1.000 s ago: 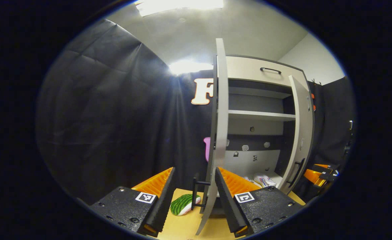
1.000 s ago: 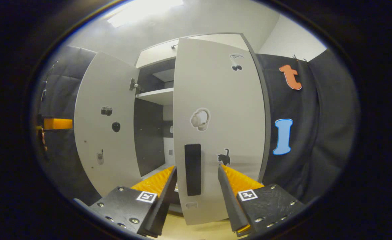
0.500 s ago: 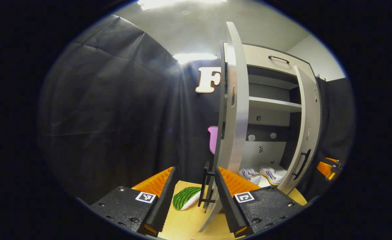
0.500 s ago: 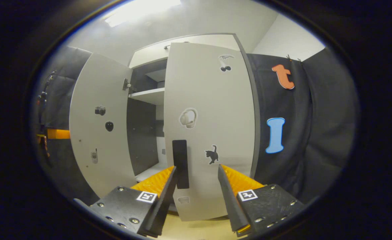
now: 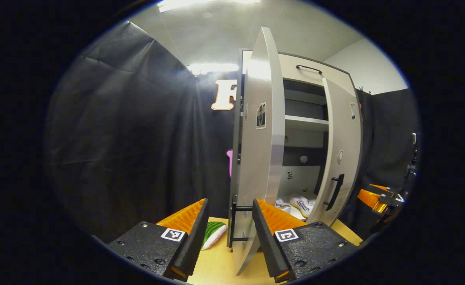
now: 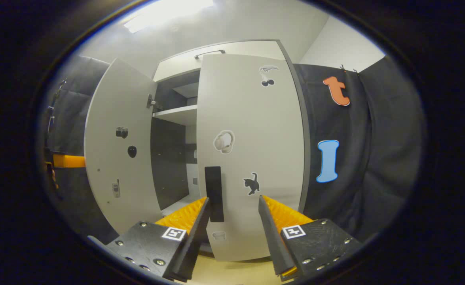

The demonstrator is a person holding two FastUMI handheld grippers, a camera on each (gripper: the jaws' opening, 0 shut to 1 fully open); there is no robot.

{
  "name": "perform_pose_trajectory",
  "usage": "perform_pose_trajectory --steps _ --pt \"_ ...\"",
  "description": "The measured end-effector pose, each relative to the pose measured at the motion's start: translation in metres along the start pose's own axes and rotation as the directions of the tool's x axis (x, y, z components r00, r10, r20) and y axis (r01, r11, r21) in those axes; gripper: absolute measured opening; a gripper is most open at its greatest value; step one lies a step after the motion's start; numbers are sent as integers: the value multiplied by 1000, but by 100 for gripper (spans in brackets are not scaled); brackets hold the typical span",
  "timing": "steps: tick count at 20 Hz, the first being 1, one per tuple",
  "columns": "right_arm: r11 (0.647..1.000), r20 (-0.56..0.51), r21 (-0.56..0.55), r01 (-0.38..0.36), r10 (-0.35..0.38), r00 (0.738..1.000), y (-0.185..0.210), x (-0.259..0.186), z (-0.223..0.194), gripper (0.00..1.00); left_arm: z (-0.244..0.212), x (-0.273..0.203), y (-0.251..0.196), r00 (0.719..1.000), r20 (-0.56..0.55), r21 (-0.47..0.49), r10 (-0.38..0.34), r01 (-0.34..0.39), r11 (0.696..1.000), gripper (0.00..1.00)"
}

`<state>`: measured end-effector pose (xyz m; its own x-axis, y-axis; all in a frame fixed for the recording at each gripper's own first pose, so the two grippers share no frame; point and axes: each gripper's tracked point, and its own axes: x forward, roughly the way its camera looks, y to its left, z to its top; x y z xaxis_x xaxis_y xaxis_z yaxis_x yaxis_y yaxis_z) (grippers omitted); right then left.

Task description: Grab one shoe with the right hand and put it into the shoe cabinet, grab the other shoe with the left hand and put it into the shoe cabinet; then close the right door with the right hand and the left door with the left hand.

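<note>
Both white sneakers with striped sides (image 5: 301, 204) are already parked on the bottom shelf of the pale grey shoe cabinet (image 5: 305, 71), so it's door time. Left to right in the left gripper view: a green striped watermelon-slice toy (image 5: 212, 234) lies on the light wooden worktop (image 5: 216, 265), then the left tongs (image 5: 227, 225) sit released with the left door (image 5: 258, 158) edge and its black bar handle (image 5: 234, 223) between the fingers. Over on the right, the right tongs (image 6: 232, 219) are released too, right at the right door (image 6: 252, 158) by its black handle (image 6: 213, 194). My tip: push flat on the panel near the handle, swing steadily with the hinge arc, and close right before left so neither edge clips the other.
</note>
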<state>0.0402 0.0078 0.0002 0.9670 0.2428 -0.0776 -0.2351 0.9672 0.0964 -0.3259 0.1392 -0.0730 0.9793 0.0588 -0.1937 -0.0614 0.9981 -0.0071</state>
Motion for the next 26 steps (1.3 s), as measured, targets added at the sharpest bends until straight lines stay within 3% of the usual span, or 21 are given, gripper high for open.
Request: perform_pose_trajectory --steps 1,5,6,8,13,15,16,20,21,23,24,25,26 --pt "1000 0 -3 -1 1 1000 0 0 0 70 0 1 -8 1000 1 -8 -28 28 1000 68" --pt "1000 2 -13 8 -8 1000 -3 -4 0 73 -4 11 -45 993 2 9 -117 117 993 68" --pt "1000 3 -13 12 -12 1000 -4 -6 0 70 -3 14 -50 992 6 22 -127 127 992 63" --pt "1000 4 -13 20 -20 1000 -8 -8 1 70 -2 21 -55 992 14 39 -129 128 991 68" --pt "999 6 -17 35 -35 999 -17 -8 2 70 -1 28 -68 987 23 -17 -161 161 987 68" --pt "999 10 -15 37 -37 999 -19 -8 3 70 -4 32 -78 980 20 -26 -196 196 980 63" --pt "999 12 -14 37 -37 999 -19 -7 5 71 -5 34 -83 976 18 -25 -215 216 976 72" --pt "999 17 -6 41 -41 999 -21 -6 6 70 -10 38 -104 964 0 -8 -266 266 964 63" --pt "999 17 -6 44 -44 999 -21 -5 5 70 -11 40 -107 962 -3 -2 -272 272 962 63" --pt "999 17 -3 49 -49 999 -23 -5 5 70 -15 42 -113 959 -10 2 -285 285 959 73" --pt "999 16 -2 52 -52 998 -23 -6 4 74 -15 43 -114 957 -11 -2 -290 290 957 64" --pt "998 19 -2 56 -56 998 -24 -6 5 70 -14 45 -117 955 -10 -7 -297 297 955 64" --pt "998 22 -3 59 -59 998 -24 -6 7 73 -13 46 -120 952 -7 -12 -305 305 952 68"
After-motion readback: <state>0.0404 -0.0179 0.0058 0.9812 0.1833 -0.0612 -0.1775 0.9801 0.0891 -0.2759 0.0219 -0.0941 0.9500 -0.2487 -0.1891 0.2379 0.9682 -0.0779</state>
